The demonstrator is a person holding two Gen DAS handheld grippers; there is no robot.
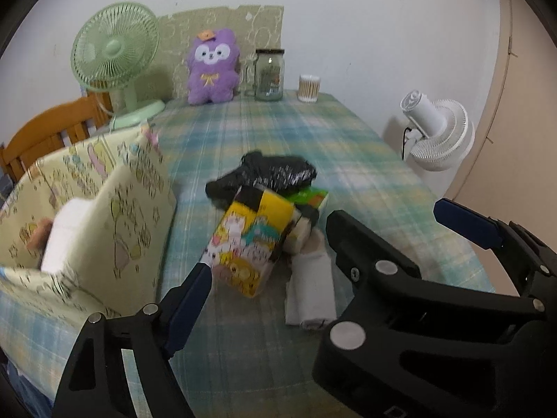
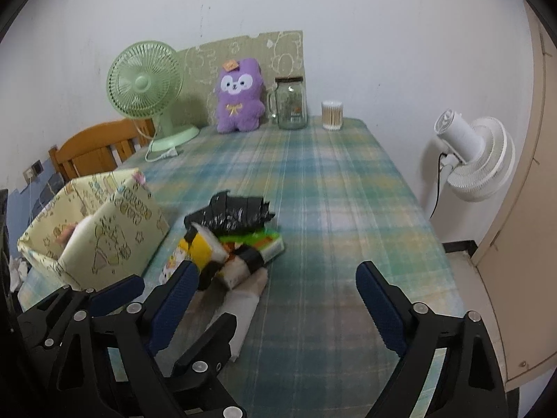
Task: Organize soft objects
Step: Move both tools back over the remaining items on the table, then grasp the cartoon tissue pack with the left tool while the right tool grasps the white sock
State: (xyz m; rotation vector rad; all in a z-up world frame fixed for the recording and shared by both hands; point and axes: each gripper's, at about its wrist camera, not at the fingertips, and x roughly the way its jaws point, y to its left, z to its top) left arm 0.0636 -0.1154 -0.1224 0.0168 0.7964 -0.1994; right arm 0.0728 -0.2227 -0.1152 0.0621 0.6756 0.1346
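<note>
The left gripper [image 1: 323,230] is spread wide with nothing pinched, its blurred left finger just beside a yellow cartoon-print pack [image 1: 243,247]. The right gripper [image 2: 278,284] is likewise spread and empty. Between them, near the worktop's [image 2: 330,188] middle, lies a pile: a crumpled black bag [image 2: 231,214], a green pack [image 2: 269,242] half hidden beneath it, and a folded white cloth [image 1: 310,287]. A patterned fabric box [image 1: 104,205] stands at the left edge, its contents hard to make out.
</note>
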